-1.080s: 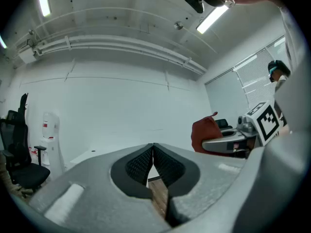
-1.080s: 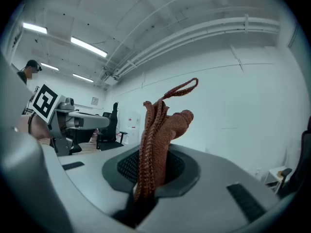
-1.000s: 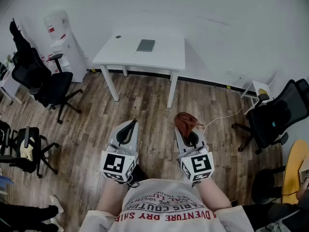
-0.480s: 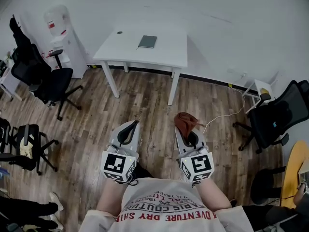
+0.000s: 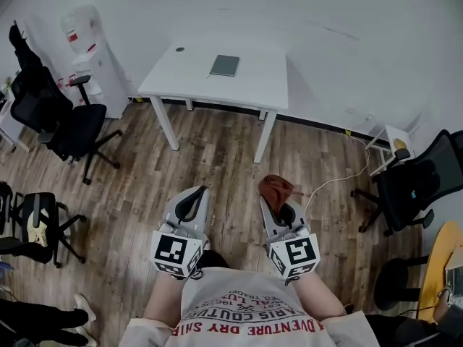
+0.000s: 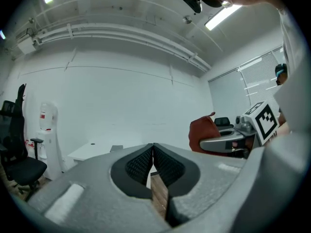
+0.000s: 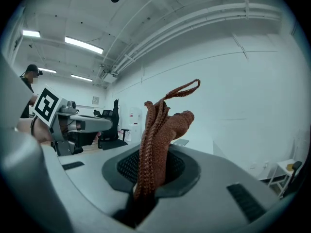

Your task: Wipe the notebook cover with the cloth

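A wooden floor [image 5: 217, 157] is filling most of the head view, and a person is standing on it, well back from a white tabletop [image 5: 253, 85] that is sitting against the far wall. A black office chair [image 5: 61, 125] is standing to the left of the tabletop, with a white water dispenser [image 5: 90, 56] behind it near the wall. The person is holding both tools out low in front of the body, side by side over the floor. The left tongs [image 5: 197, 191] are pointing forward with their jaws pressed together at the tips and gripping nothing. The right tongs [image 5: 281, 199] are clamping down on a rust-brown cloth [image 5: 277, 186], which is bunching up out of the jaws and sticking up above them. The dark grey notebook [image 5: 225, 65] is lying flat near the middle of the tabletop toward its back edge, well apart from both tongs and from the cloth.
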